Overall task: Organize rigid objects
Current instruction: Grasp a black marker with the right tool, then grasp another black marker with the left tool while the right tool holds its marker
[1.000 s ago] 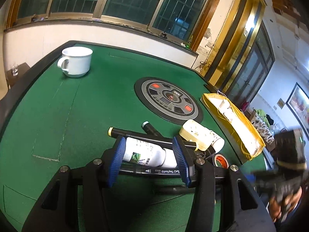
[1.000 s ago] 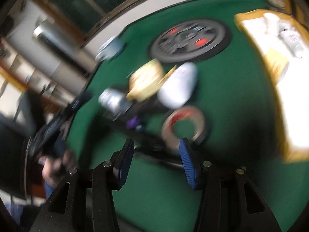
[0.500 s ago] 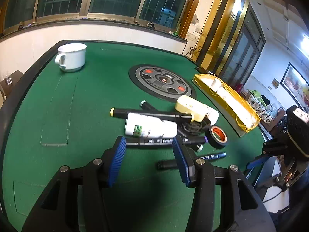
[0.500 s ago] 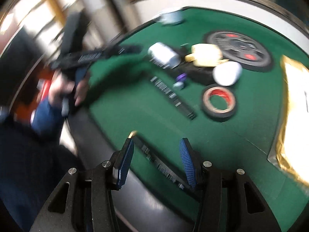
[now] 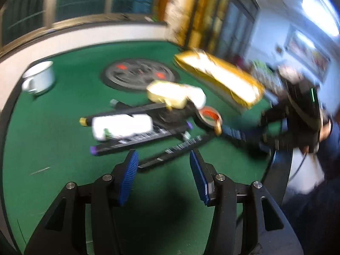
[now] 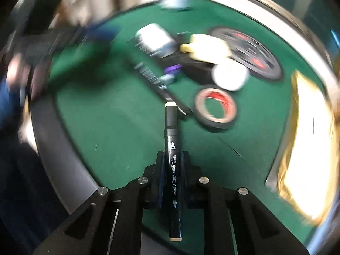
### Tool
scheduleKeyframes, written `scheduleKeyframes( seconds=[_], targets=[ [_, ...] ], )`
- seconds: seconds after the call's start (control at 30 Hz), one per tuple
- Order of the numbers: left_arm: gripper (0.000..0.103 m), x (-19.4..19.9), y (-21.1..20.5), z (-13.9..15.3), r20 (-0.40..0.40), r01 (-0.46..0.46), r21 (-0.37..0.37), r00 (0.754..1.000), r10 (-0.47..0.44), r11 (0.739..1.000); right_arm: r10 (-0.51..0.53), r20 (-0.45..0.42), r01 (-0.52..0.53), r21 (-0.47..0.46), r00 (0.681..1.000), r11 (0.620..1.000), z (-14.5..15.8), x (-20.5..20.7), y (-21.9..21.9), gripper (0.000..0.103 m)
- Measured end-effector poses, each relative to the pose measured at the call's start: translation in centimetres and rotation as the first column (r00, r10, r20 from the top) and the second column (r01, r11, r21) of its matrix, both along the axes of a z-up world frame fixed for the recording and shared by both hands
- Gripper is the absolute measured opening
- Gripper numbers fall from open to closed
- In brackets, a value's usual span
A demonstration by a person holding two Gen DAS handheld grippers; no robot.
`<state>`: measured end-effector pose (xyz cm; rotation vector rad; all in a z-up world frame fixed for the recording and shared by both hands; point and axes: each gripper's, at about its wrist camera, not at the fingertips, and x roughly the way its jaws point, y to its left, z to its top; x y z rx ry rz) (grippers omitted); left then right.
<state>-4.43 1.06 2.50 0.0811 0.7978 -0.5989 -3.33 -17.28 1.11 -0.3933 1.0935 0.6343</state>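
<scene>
My right gripper (image 6: pixel 173 156) is shut on a black art marker (image 6: pixel 172 140) that points forward above the green table (image 6: pixel 119 131). My left gripper (image 5: pixel 162 159) is open and empty, just short of a black marker (image 5: pixel 174 150) lying on the table (image 5: pixel 53 131). Beyond it lies a pile: a white bottle (image 5: pixel 123 126), more black markers (image 5: pixel 136 140), a cream plug adapter (image 5: pixel 167 94) and a red tape roll (image 5: pixel 209 116). The bottle (image 6: pixel 154 40), adapter (image 6: pixel 209 46) and tape roll (image 6: pixel 214 108) also show blurred in the right wrist view.
A yellow-lined tray (image 5: pixel 218 80) sits at the table's right edge, also in the right wrist view (image 6: pixel 308 148). A white mug (image 5: pixel 39 80) stands far left. A round black control panel (image 5: pixel 139 74) is set in the table's middle. The table's dark rim (image 6: pixel 53 140) runs at left.
My right gripper has shut on a black marker and lifted it. My left gripper has swung right and drawn back a little from the pile; both views are blurred by motion.
</scene>
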Motion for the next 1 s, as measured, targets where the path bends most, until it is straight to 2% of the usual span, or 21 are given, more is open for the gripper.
scheduleKeyframes(
  seconds=[0.07, 0.17, 0.33, 0.47, 0.5, 0.7, 0.9, 0.93, 1.0],
  targets=[
    [0.049, 0.1, -1.7, -0.4, -0.015, 0.095, 0.090, 0.995, -0.094, 0.991, -0.126, -0.037, 0.129, 0.111, 0.991, 0.985, 0.1, 0.9, -2.1, 0.013],
    [0.049, 1.2, -3.4, -1.0, -0.067, 0.195, 0.173, 0.980, -0.186, 0.965, -0.199, -0.078, 0.212, 0.217, 0.977, 0.953, -0.1, 1.2, -3.5, 0.013],
    [0.049, 3.3, -5.3, -0.9, -0.103, 0.249, 0.285, 0.968, -0.229, 0.925, -0.257, -0.113, 0.279, 0.300, 0.960, 0.912, -0.4, 1.6, -4.8, 0.013],
    [0.049, 3.5, -7.3, -2.0, -0.157, 0.287, 0.334, 0.956, -0.247, 0.898, -0.268, -0.141, 0.301, 0.328, 0.953, 0.896, -1.1, 1.5, -5.1, 0.013],
    [0.046, 3.1, -7.6, -1.9, -0.143, 0.269, 0.337, 0.962, -0.234, 0.902, -0.272, -0.141, 0.304, 0.331, 0.952, 0.893, -1.2, 1.3, -5.1, 0.013],
    [0.044, -0.4, -9.2, -1.9, -0.205, 0.216, 0.295, 0.966, -0.159, 0.931, -0.270, -0.149, 0.305, 0.326, 0.951, 0.895, -1.7, 0.5, -5.1, 0.014],
    [0.038, -0.8, -9.6, -2.0, -0.158, 0.126, 0.266, 0.984, -0.086, 0.956, -0.247, -0.077, 0.259, 0.246, 0.966, 0.934, -1.3, -0.1, -3.8, 0.014],
    [0.036, -0.4, -9.9, -2.0, -0.145, 0.116, 0.263, 0.986, -0.080, 0.958, -0.244, -0.062, 0.251, 0.231, 0.968, 0.940, -1.2, -0.3, -3.5, 0.014],
    [0.023, -0.1, -10.2, -2.1, -0.122, 0.109, 0.247, 0.989, -0.081, 0.963, -0.237, -0.035, 0.239, 0.201, 0.971, 0.950, -1.2, -0.7, -3.1, 0.015]
  ],
)
